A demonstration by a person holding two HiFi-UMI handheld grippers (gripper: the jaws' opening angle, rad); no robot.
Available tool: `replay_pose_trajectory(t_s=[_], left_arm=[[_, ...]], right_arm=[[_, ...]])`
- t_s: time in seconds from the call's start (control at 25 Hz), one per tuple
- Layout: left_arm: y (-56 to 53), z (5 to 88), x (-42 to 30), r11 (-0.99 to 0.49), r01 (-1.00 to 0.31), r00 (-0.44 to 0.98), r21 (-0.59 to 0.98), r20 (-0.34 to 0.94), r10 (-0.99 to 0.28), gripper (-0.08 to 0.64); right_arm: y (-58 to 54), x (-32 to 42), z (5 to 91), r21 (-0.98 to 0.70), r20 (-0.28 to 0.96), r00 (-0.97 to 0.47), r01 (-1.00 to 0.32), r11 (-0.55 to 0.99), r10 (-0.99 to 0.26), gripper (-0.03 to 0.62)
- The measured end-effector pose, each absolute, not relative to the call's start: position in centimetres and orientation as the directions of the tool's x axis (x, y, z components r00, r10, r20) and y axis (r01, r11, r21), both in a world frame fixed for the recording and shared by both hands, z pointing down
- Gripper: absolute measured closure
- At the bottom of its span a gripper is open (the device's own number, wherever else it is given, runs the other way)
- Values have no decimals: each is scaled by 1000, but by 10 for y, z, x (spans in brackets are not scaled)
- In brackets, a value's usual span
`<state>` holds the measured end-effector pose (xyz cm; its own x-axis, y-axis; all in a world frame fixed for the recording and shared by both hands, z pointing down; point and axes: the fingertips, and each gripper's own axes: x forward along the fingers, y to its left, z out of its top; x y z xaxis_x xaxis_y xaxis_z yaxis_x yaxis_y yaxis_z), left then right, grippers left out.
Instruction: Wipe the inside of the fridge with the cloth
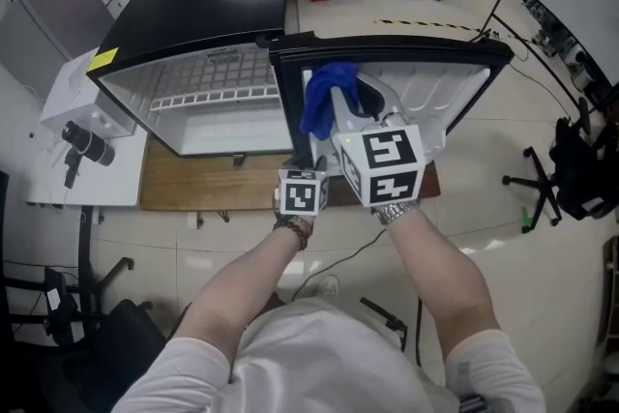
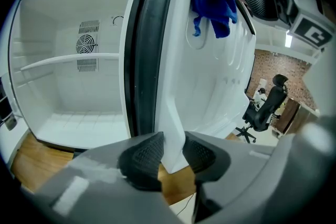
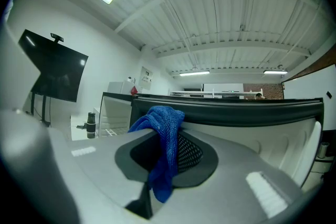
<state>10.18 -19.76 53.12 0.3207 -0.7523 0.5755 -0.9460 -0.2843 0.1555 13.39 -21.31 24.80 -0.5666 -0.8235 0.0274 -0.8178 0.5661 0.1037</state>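
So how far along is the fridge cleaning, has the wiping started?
Done: the fridge door stands open. In hand: the left gripper clamps the door's edge; the right gripper holds the blue cloth by the door. Left: the cloth is outside the white compartment, so wiping inside looks yet to come.

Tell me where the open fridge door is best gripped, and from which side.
Grip the thin white lip along the free edge of the fridge door, at its near corner, coming from the person's side with one jaw on each face. The panel is broad everywhere else; only this lip looks thin enough to fit between the pads. The left hand-held gripper is clamped there that way.
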Motion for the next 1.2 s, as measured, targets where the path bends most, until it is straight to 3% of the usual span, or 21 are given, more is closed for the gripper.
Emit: replay_pose_trajectory(t_s=[1.2], left_arm=[[-199,530,101,-248,-949,314,193,572,-758,446]], right_arm=[[-253,298,247,103,23,-277,-955,278,-961,543]])
